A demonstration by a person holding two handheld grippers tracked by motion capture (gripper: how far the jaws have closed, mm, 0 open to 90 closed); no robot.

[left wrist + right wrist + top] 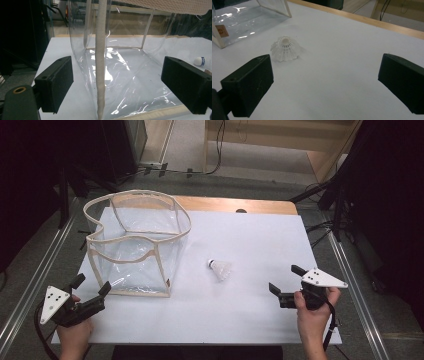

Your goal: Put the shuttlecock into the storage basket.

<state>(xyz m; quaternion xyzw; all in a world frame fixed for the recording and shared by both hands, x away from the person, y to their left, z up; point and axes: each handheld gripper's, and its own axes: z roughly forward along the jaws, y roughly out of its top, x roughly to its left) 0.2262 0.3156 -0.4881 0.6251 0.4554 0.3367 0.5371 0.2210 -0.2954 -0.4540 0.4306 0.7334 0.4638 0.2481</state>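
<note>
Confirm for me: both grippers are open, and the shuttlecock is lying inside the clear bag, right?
Not quite. The shuttlecock lies on the white table, outside the clear bag and to its right, as the high view shows. The left gripper and right gripper are indeed both open.

Overhead light bright on white table (250, 235); dark surroundings; glare on clear bag (120, 72); soft, slightly blurry pictures.

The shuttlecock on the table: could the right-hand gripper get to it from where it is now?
Probably yes. The shuttlecock lies alone on the white table, bare surface separates it from the right gripper, and the jaws stand wide open.
</note>
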